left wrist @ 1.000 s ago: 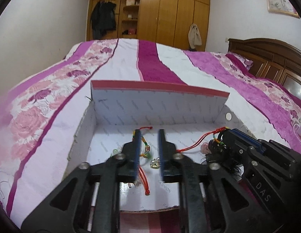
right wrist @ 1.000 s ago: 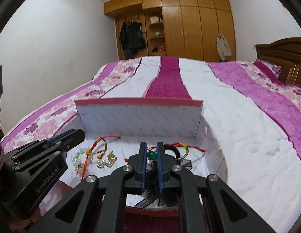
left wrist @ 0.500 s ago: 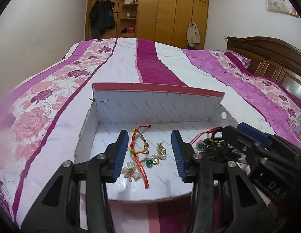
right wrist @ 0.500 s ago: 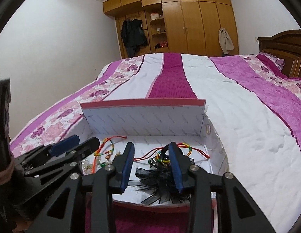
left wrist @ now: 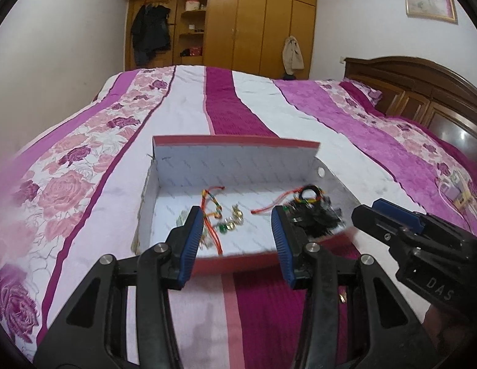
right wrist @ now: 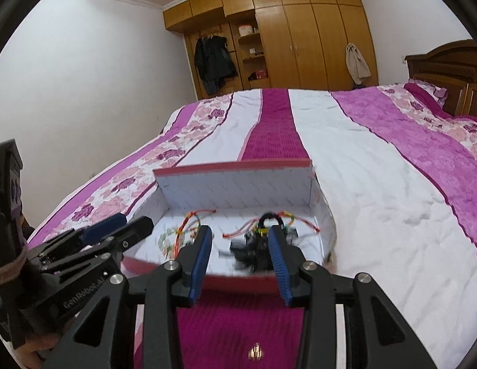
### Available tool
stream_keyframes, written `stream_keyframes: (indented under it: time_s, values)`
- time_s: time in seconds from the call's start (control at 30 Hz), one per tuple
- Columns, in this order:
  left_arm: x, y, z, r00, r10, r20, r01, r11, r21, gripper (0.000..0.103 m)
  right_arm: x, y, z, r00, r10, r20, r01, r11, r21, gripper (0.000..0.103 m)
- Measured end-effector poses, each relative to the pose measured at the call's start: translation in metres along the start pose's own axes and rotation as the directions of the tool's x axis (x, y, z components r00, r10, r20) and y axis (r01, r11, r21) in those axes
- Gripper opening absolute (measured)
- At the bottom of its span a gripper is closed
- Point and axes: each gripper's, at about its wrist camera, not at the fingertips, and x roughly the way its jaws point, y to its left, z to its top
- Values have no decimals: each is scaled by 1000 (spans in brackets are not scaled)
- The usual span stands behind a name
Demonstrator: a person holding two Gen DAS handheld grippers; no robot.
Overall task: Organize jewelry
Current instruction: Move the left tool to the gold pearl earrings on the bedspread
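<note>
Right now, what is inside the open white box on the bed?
In the white box: a red braided cord bracelet with small charms on the left, and a black frilly hair piece with colourful cords on the right. Whatever lies under that black piece is hidden.

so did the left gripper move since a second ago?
Yes. The left gripper pulled back toward the near edge of the box and opened, leaving the bracelet on the box floor.
</note>
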Motion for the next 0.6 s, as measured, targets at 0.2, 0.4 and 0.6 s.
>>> stream_keyframes:
  time_s: [0.2,0.4,0.6]
  values:
    - [-16,-8,-12,998,-23,-59,25,999,26,38,-18,3,-20,999,-16,-47,15,1000,-7,41]
    - [-29,-18,-29,991,-51,-128,58,997,52,38,-33,2,-36,996,-29,-90,28,1000,-5,41]
    - [-34,-28,-48,974,-78,-213,95,993,70,37,-42,-1,-49,990,-41,-138,40,999,-7,41]
